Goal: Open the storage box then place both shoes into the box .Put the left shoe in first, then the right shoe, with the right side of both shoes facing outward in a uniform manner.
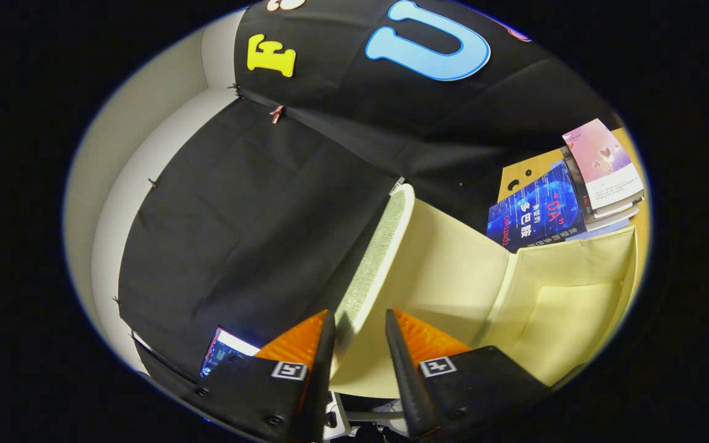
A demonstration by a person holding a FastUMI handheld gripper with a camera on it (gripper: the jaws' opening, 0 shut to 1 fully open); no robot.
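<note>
The pale yellow storage box (pixel 570 307) lies open just ahead of my fingers, and its inner walls and floor show with no shoe inside. Its lid (pixel 447 258) stands raised on edge, with a white mesh rim (pixel 376 258) running straight back from my fingertips. My gripper (pixel 359 315) has that lid's near edge between its two fingers, one finger on the mesh side and one on the yellow inner face. Something white (pixel 345 418) shows low down behind the fingers, too hidden to identify.
Beyond the box a blue book (pixel 536 212) and a pink-covered book (pixel 604 163) are stacked on a tan surface (pixel 524 172). A small lit screen (pixel 225 351) sits beside the left finger. Black cloth walls close the space behind and left.
</note>
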